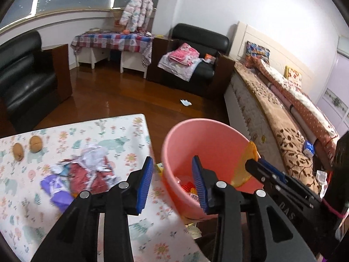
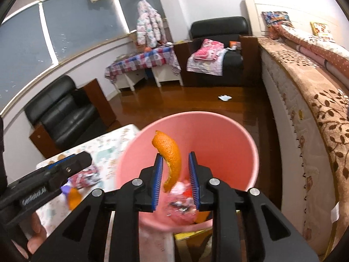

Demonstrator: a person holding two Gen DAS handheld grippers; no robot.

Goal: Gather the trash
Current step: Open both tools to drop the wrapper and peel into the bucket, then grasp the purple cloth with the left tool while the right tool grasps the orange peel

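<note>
1. The step in hand is judged to be the drop of an orange peel (image 2: 172,161) into the pink bucket (image 2: 220,131). The peel is seen above the bucket's mouth, between the blue pads of the right gripper (image 2: 176,171), lying against the left pad only.
2. The right jaws are parted, with a clear gap on the peel's other side, so the peel is no longer pinched. They are best spread a little further so that it falls free rather than clinging to the ribbed pad.
3. The gripper is best kept over the middle of the opening until the peel is gone; near the rim the peel could glance off onto the floor.
4. The left gripper (image 1: 172,183) is spread and empty, beside the bucket at the table's edge.
5. Crumpled wrappers (image 1: 87,170) and two brownish lumps (image 1: 27,147), possibly nut shells, lie on the patterned tablecloth (image 1: 122,131); these are judged to be collected next.
6. A white scrap (image 1: 185,102) lies on the wooden floor, well apart from the bucket.
</note>
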